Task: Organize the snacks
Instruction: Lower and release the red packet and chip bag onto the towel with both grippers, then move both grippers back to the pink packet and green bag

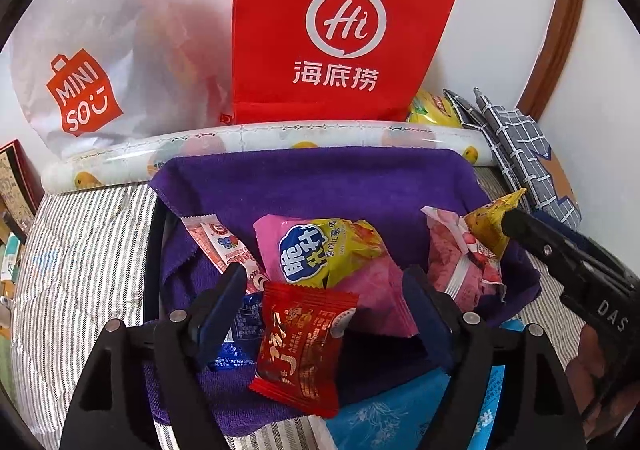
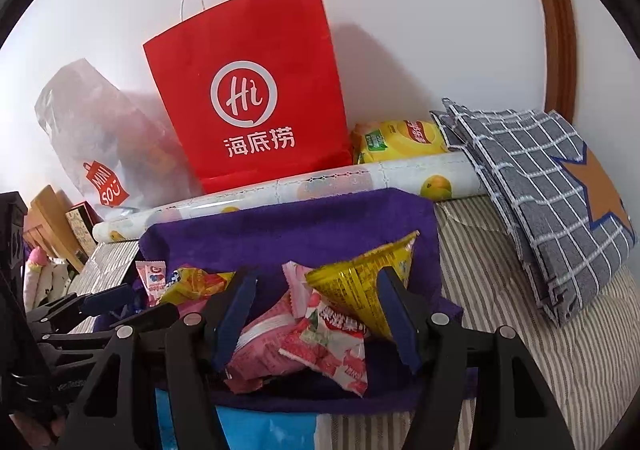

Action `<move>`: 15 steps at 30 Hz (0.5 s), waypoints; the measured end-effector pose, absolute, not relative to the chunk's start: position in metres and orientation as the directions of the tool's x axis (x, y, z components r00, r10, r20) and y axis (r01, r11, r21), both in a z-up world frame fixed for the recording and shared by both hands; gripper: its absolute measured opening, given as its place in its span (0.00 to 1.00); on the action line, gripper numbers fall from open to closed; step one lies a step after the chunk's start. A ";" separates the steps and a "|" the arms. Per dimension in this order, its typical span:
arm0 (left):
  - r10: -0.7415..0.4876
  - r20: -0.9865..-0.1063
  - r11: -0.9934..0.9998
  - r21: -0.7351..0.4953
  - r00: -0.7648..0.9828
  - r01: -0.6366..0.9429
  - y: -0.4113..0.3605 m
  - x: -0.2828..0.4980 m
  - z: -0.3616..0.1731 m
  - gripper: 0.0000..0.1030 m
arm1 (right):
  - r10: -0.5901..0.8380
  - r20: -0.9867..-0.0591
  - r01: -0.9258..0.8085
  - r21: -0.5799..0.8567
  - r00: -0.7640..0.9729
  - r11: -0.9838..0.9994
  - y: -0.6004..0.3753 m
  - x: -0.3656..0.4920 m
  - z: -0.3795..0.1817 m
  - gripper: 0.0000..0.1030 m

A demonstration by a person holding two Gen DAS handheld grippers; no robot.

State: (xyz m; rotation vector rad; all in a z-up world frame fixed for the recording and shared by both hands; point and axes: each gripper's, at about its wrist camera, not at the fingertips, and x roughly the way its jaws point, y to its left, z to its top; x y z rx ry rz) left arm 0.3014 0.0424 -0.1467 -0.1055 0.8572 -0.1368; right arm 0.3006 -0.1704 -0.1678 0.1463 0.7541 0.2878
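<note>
1. Location: the snacks lie heaped on a purple towel (image 1: 320, 178) spread over a striped bed (image 1: 80, 250). Behind it are a patterned roll (image 1: 260, 134), a red paper bag (image 1: 340, 22) and a white plastic bag (image 1: 88, 62) against the wall.
2. Left claw (image 1: 326, 290): spread wide, holding nothing, with a red sachet (image 1: 300, 342) between the jaws and a pink-and-yellow packet (image 1: 328, 250) just beyond.
3. Right claw (image 2: 316, 310): spread wide and empty, straddling a yellow cone-shaped packet (image 2: 360, 278) and a strawberry-print sachet (image 2: 332, 346).
4. Handling, as judged: the packets appear light, thin-walled and crinkly; film is likely slippery, and contents may crush.
5. Recommended hold: pinch the flat crimped seal at a packet's end, not its puffed middle.
6. Risk: overlapping wrappers may lift together.
</note>
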 end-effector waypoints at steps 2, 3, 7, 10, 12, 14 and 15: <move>-0.171 -0.737 0.984 -0.155 0.654 0.083 0.041 0.298 -0.140 0.77 | 0.301 -0.661 -0.197 0.229 0.688 0.953 -0.173 0.292 -0.166 0.59; -0.177 -0.731 0.983 -0.160 0.659 0.086 0.040 0.296 -0.137 0.77 | 0.293 -0.666 -0.196 0.219 0.686 0.956 -0.174 0.287 -0.164 0.59; -0.198 -0.723 0.980 -0.161 0.662 0.116 0.033 0.279 -0.127 0.77 | 0.250 -0.683 -0.179 0.175 0.686 0.968 -0.177 0.266 -0.157 0.59; -0.202 -0.725 0.979 -0.152 0.658 0.132 0.031 0.266 -0.123 0.77 | 0.230 -0.699 -0.171 0.155 0.677 0.973 -0.179 0.249 -0.156 0.59; -0.207 -0.723 0.978 -0.153 0.659 0.140 0.031 0.254 -0.120 0.77 | 0.209 -0.712 -0.167 0.130 0.670 0.977 -0.179 0.237 -0.158 0.59; -0.213 -0.723 0.977 -0.156 0.657 0.144 0.032 0.246 -0.117 0.77 | 0.190 -0.727 -0.154 0.117 0.660 0.981 -0.179 0.226 -0.161 0.59; -0.217 -0.722 0.976 -0.161 0.657 0.145 0.033 0.241 -0.116 0.77 | 0.187 -0.732 -0.148 0.119 0.655 0.982 -0.179 0.221 -0.162 0.59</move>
